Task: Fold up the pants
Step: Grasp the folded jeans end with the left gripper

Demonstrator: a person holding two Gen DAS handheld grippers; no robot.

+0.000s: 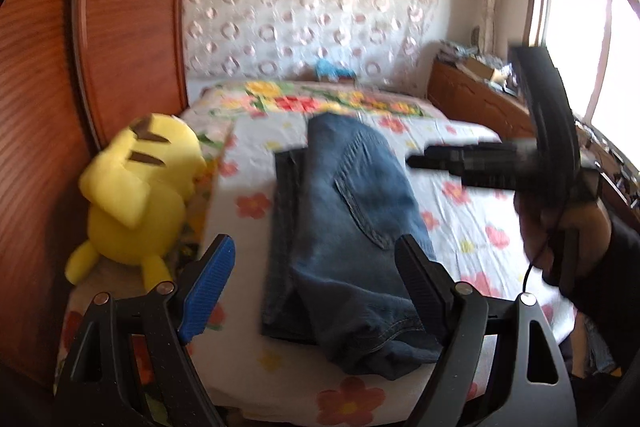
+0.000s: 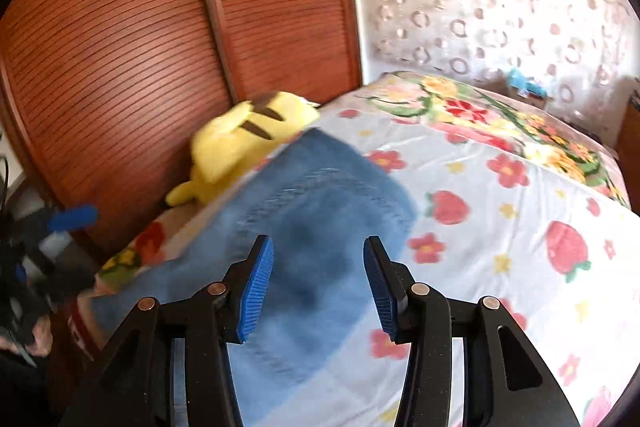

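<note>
Left gripper (image 1: 316,279) up close, jaws spread wide, nothing between the pads, hovering over the near end of the jeans (image 1: 344,227). The jeans lie folded in a long bundle on the bed (image 1: 460,227), running away toward the headboard wall, a back pocket facing up. Right gripper (image 2: 318,287) sits above the jeans (image 2: 320,227) too, jaws parted, pads clear of the denim, nothing clamped. From the left camera, that right gripper (image 1: 460,161) hangs just right of the jeans, a hand (image 1: 568,239) wrapped round its handle. Left of the jeans, a yellow plush (image 1: 140,195) lies against the wooden doors (image 1: 120,27). Beyond the jeans, a flowered blanket (image 1: 320,103).
</note>
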